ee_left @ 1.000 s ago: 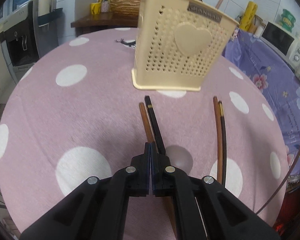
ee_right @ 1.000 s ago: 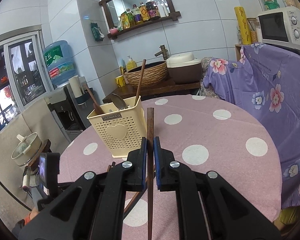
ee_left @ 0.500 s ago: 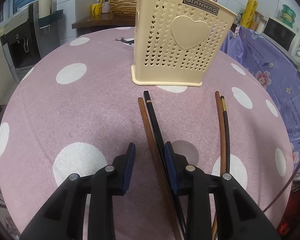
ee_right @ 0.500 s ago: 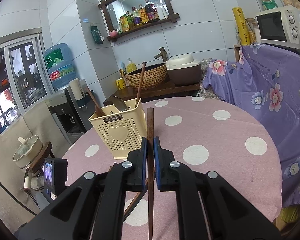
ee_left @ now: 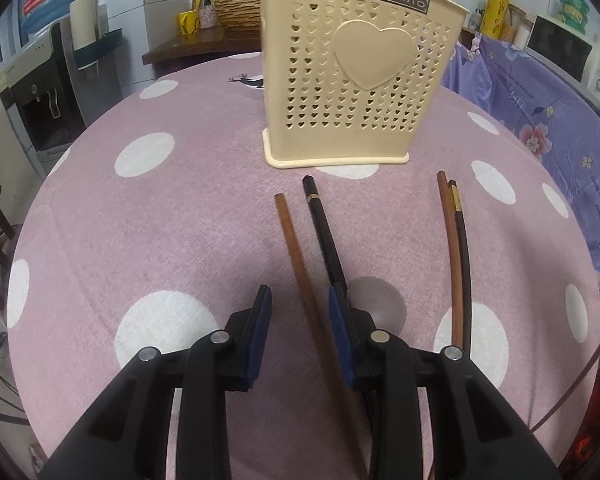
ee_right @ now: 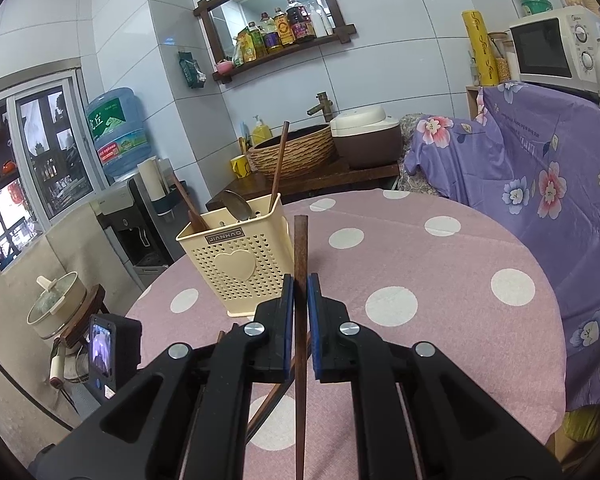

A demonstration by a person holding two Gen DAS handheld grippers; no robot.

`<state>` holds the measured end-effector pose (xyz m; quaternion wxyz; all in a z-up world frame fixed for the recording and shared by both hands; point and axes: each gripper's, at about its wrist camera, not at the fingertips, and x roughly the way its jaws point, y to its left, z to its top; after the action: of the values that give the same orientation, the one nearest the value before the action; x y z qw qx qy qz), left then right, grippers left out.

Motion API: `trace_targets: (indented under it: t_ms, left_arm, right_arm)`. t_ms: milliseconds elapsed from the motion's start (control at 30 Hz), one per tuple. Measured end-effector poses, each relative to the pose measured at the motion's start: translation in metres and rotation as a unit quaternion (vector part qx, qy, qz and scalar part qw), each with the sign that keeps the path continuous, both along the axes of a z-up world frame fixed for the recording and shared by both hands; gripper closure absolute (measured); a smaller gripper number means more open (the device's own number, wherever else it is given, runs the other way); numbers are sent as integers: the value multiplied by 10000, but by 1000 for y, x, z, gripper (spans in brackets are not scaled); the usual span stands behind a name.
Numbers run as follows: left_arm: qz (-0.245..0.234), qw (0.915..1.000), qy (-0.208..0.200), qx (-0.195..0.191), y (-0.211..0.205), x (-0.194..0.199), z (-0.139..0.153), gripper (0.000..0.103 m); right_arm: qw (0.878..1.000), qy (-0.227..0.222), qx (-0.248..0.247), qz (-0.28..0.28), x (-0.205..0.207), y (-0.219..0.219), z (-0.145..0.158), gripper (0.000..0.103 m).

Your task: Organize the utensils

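- Pink polka-dot cloth covers the round table [ee_left: 140, 220] under both tongs; a tiled kitchen wall, a water dispenser and a microwave stand behind it.
- Your left gripper [ee_left: 300, 300] hovers low over the cloth with its jaws spread wide and holds nothing.
- Between its blue pads lies the brown chopstick [ee_left: 296, 248], running forward and slightly left of the tong axis; the black chopstick [ee_left: 324, 232] lies just to its right, passing against or under the right finger.
- To pick cleanly, centre the pads on one stick alone; my judgement is that closing now risks trapping both, since they converge near the fingers.
- Further right of these tongs, well apart, a second pair of chopsticks [ee_left: 456, 260] lies side by side and touching.
- Straight ahead stands the cream utensil holder [ee_left: 360, 80], upright, beyond the stick tips.
- Your right gripper [ee_right: 298, 292] is held higher and roughly level, its jaws pinching a dark wooden chopstick [ee_right: 300, 248] that points up and forward past the fingertips.
- From these tongs the holder [ee_right: 236, 264] sits ahead and to the left, already carrying a spoon and a tall stick.
- Judging by this, tip the held stick nearly upright over the holder's open top before you let go, so it drops in without striking the rim.
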<state>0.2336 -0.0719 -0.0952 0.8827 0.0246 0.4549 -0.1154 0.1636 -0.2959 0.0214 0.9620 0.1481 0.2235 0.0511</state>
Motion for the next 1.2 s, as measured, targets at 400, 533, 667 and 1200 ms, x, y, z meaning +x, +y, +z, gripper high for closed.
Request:
trace_targets:
  t_ms: [400, 533, 667, 1200]
  left_arm:
    - [257, 9992, -121, 275, -14, 25, -2, 94]
    - [281, 9995, -97, 132, -14, 25, -1, 94]
    - [262, 9995, -71, -177, -9, 25, 4, 95]
    - [137, 9736, -1749, -1461, 57, -53, 124, 95]
  right_arm:
    - [10000, 44, 22, -22, 1, -1, -5, 95]
    - [10000, 49, 14, -37, 1, -1, -4, 95]
    - [10000, 38, 24, -27, 2, -1, -4, 95]
    - [9994, -139, 245, 215, -5, -5, 11, 95]
